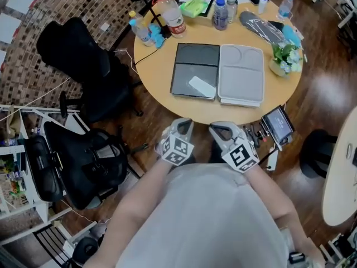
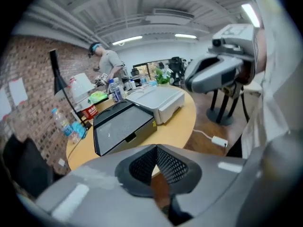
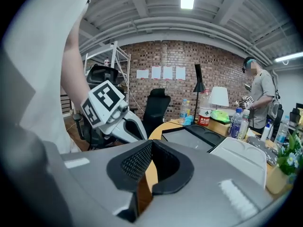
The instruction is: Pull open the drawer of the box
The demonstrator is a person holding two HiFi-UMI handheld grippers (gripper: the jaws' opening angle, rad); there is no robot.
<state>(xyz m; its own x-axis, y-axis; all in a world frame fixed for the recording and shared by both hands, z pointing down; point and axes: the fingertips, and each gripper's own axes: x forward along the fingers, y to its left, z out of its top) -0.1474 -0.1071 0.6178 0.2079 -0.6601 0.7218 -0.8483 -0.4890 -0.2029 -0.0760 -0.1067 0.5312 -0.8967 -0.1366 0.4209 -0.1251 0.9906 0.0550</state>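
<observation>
Closest in, both grippers hang in front of the person's body, just off the near edge of the round table (image 1: 159, 66) and touching nothing on it. The left gripper (image 1: 183, 123) is clenched, its mesh pads meeting at the tips with nothing between them. The right gripper (image 1: 222, 128), just beside it, is likewise closed and empty. A small screen device (image 1: 277, 124) sits below the near right edge of the table.

On the table, near that same edge, two flat boxes lie side by side and touching: a dark box (image 1: 194, 66) on the left and a light grey box (image 1: 241, 71) on the right. The left gripper view shows the dark box's drawer front (image 2: 127, 137) facing the person, with a small notch in it, flush and not pulled out. The light grey box's front also looks closed.

Further back, a red-labelled bottle (image 1: 170, 13) stands at the far left edge, a blue-labelled bottle (image 1: 220, 14) at the far edge, and a potted plant (image 1: 285, 57) at the right edge. A black office chair (image 1: 78, 54) stands left of the table. Another person (image 3: 260, 96) stands at the far side.
</observation>
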